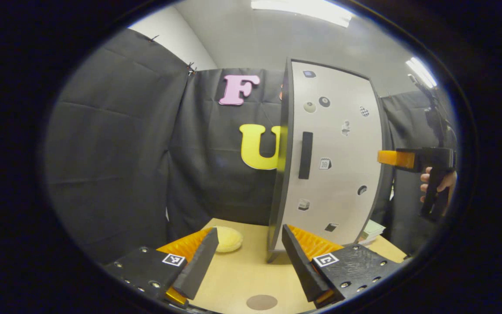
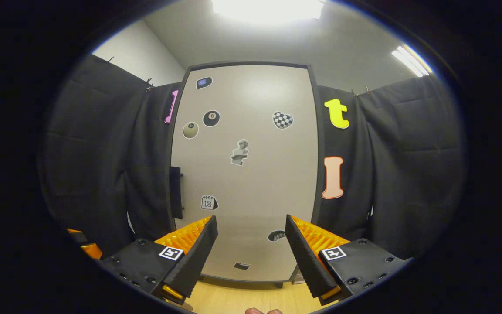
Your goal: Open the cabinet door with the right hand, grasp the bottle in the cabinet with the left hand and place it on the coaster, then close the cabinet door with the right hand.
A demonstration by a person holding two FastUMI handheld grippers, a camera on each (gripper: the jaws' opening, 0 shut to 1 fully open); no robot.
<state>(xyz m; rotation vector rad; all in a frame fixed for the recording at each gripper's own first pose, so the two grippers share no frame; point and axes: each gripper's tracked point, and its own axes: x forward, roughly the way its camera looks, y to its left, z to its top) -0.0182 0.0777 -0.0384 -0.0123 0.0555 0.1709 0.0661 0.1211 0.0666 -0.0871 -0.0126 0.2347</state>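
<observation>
My left gripper [image 1: 247, 257] is spread wide with nothing between its fingers, low over the wooden tabletop [image 1: 242, 274]. Ahead of it stands the cabinet [image 1: 334, 152], its pale door [image 1: 342, 174] shut flat against the dark frame and dotted with small stickers; the dark vertical handle [image 1: 305, 155] sits near the door's left edge. The bottle is behind that shut door, so I cannot see it. On the tabletop, left of the cabinet's foot, lies a pale yellow round pad [image 1: 228, 238], and nearer to me, just below my fingers, a brown round coaster [image 1: 262, 302].

My right gripper [image 2: 251, 257] is also released — jaws apart, gripping nothing — and faces the cabinet door head-on, apart from it, with the handle off to its left. In the left gripper view I see that same gripper [image 1: 392, 158] out past the cabinet's right side, with my hand [image 1: 436, 183] wrapped around its grip.
</observation>
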